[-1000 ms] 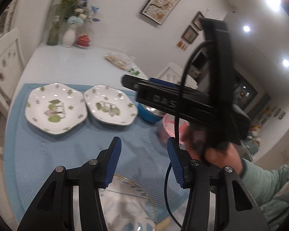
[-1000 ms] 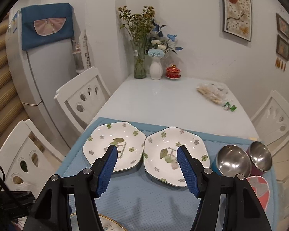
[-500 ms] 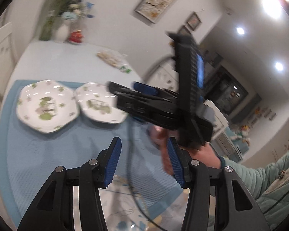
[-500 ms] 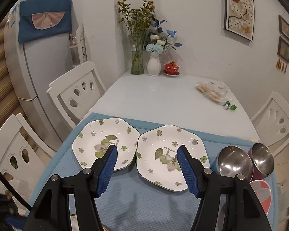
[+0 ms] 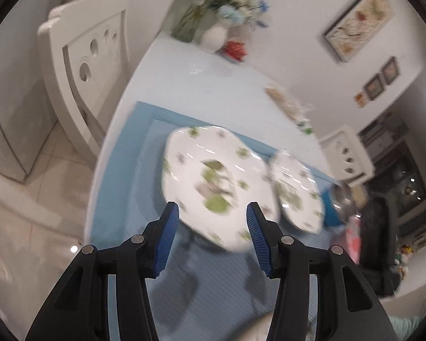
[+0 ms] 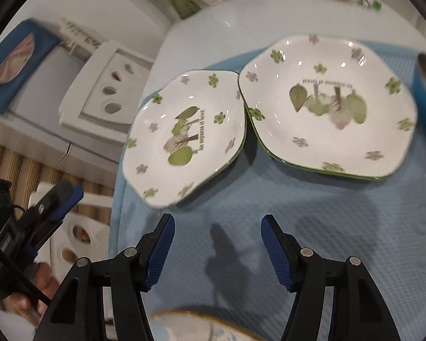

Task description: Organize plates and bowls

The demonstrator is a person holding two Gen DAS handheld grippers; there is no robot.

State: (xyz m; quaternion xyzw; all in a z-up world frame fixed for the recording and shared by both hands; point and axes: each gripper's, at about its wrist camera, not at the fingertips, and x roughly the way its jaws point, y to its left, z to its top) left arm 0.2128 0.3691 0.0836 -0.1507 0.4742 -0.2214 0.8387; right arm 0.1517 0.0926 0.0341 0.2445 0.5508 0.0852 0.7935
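Hand-held gripper (image 6: 215,251) (jaws apart), two plates (image 6: 186,136)

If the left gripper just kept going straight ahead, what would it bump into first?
Most likely the nearer flowered plate. The open left gripper points at its near rim, with only blue mat between. The picture is blurred, so depth is uncertain.

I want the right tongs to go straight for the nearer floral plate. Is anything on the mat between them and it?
Nothing visible. Between the open right tongs and the left floral plate lies only bare blue mat with shadows. The gold-rimmed plate sits behind the fingertips, out of the path.
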